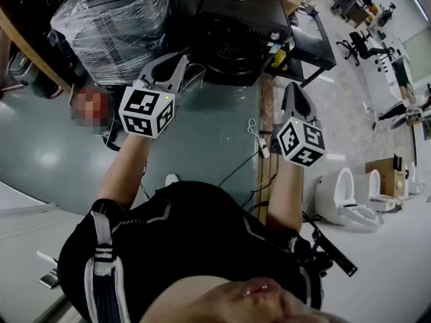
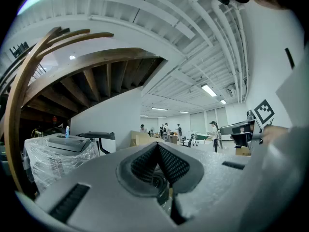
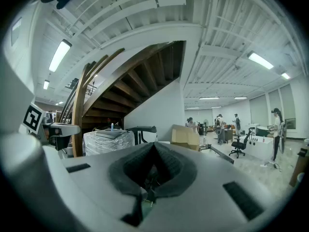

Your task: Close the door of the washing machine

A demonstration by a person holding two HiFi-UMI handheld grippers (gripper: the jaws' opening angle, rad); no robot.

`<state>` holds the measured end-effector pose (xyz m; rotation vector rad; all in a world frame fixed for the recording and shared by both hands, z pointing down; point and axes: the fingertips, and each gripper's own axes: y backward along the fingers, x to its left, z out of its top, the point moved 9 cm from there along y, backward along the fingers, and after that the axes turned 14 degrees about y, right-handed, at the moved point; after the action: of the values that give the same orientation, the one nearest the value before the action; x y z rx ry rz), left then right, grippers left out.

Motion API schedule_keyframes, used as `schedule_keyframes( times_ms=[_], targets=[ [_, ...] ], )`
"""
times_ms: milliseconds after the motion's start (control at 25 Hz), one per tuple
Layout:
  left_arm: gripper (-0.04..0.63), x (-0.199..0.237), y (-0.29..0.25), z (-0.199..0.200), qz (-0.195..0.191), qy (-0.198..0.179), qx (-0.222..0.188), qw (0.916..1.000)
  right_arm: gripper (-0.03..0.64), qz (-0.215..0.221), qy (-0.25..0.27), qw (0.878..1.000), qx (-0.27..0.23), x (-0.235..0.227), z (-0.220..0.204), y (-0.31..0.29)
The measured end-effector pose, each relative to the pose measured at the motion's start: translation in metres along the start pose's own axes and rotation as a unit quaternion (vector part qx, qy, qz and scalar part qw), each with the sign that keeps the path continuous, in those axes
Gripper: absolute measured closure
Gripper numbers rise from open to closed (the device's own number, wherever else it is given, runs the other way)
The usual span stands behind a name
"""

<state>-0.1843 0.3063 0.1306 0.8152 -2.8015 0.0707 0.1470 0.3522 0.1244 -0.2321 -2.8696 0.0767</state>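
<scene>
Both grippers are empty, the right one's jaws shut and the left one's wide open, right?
No. The left gripper has its jaws shut too, pads together with nothing between, as the left gripper view shows. The right gripper is shut and empty, as you said.

Three cameras: one on my head, one riding each gripper.

My head camera looks steeply down past my chest onto the left gripper [image 1: 180, 60], the right gripper [image 1: 294, 87] and the floor [image 1: 202, 133]. Each gripper camera sits close behind its own jaws and looks level across the hall (the jaws fill the lower frame). All three views share the wrapped machine [image 1: 111, 29]. Both gripper views share the stair [image 2: 96, 69], and each catches the other's cube [image 2: 264, 111] at its edge.
</scene>
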Motion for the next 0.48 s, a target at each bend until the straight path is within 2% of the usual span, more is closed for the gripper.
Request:
schedule_keyframes(
  times_ms=[480],
  targets=[
    [0.592,-0.0042,0.0057,-0.0003,-0.007,0.006,0.001,1.0,0.614,0.0,0.003,1.0,0.001,0.0051,0.0059,0.0043]
  ],
)
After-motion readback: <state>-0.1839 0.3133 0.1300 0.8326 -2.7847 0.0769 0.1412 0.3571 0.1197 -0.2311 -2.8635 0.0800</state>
